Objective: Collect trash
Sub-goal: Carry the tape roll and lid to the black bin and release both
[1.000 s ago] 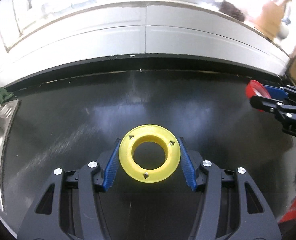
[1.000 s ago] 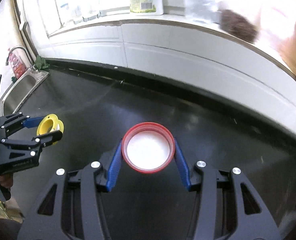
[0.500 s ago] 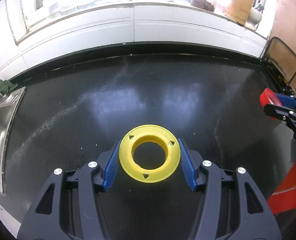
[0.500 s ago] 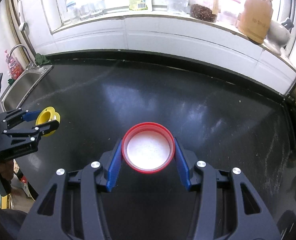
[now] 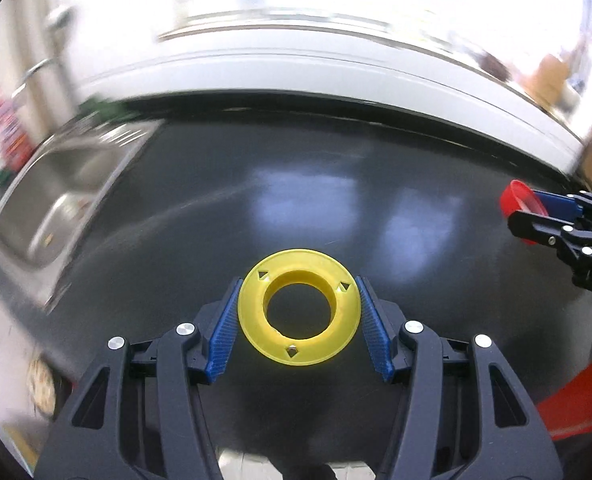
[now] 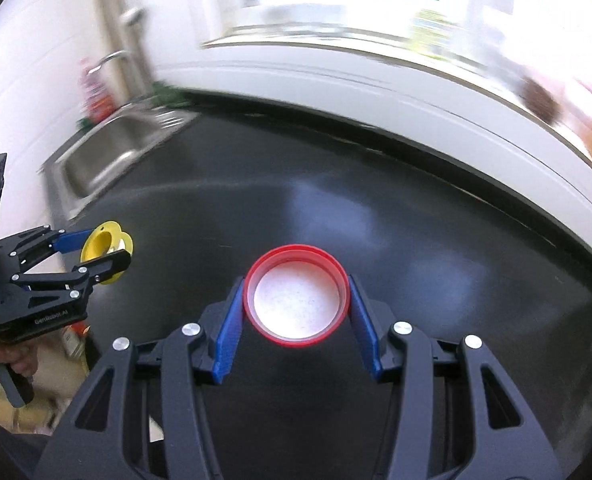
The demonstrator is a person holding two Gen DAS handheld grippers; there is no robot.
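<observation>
Yellow plastic ring [image 5: 299, 307] sits clamped between the blue pads of the left gripper [image 5: 299, 320], held up over the black counter [image 5: 316, 200]. Same deal on the other side: the right gripper [image 6: 296, 316] is squeezing a red lid [image 6: 296, 294], white inside facing the camera. From the left camera the lid is half hidden behind the right gripper's fingers at the frame edge. Further back everything's smeared with motion blur, so the stuff on the windowsill [image 6: 428, 40] is hard to make out. Compared to half a second ago, both views have swung left: the steel sink [image 5: 56, 196] now fills a big chunk of the left side, and the tap [image 6: 112, 58] shows too. Grips haven't changed.
</observation>
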